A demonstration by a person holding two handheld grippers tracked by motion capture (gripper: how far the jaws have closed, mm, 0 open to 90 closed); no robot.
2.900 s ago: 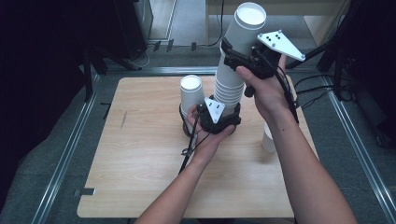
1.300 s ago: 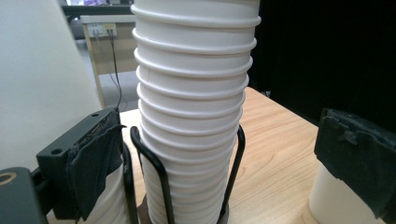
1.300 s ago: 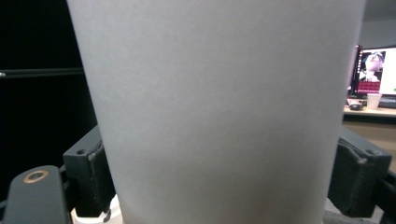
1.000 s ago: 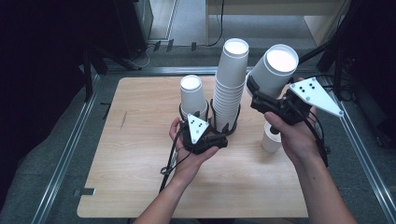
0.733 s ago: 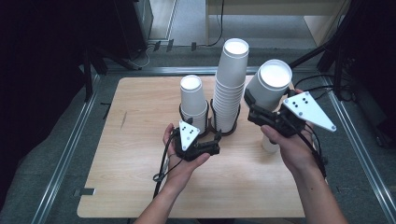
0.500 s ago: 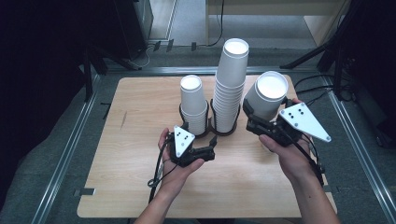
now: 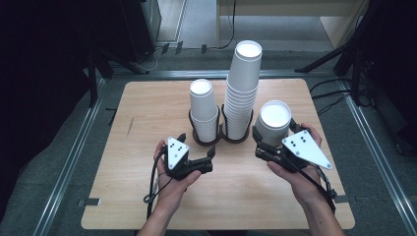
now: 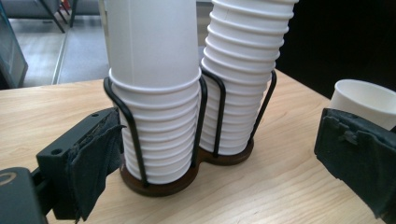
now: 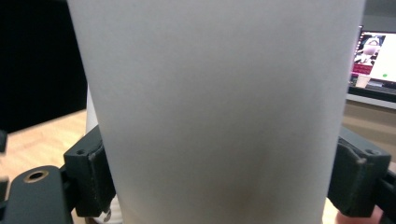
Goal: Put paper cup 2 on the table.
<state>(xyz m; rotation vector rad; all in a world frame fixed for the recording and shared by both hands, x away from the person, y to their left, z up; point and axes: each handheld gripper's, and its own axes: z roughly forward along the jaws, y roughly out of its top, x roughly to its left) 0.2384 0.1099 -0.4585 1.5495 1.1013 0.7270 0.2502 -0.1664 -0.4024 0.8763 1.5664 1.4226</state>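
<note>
A black wire double cup holder (image 7: 222, 136) stands mid-table. Its left ring holds a short stack of white paper cups (image 7: 203, 110), its right ring a tall stack (image 7: 243, 88). Just right of the holder my right gripper (image 7: 274, 132) is shut on a single white paper cup (image 7: 273, 118), held upright; in the right gripper view that cup (image 9: 219, 107) sits squeezed between both pads. My left gripper (image 7: 196, 145) is open in front of the holder, apart from it. In the left gripper view the two stacks (image 8: 159, 93) stand beyond the open jaws, nothing between them.
The wooden table (image 7: 147, 108) has bare room at the left and along the front. Metal rails (image 7: 74, 157) run along both sides on the floor. A white cup rim (image 8: 369, 98) shows right of the holder in the left gripper view; a screen (image 9: 376, 56) glows far right.
My right gripper has come down with the cup from beside the tall stack's top to just right of the holder. My left gripper has drawn back from the holder toward the table's front.
</note>
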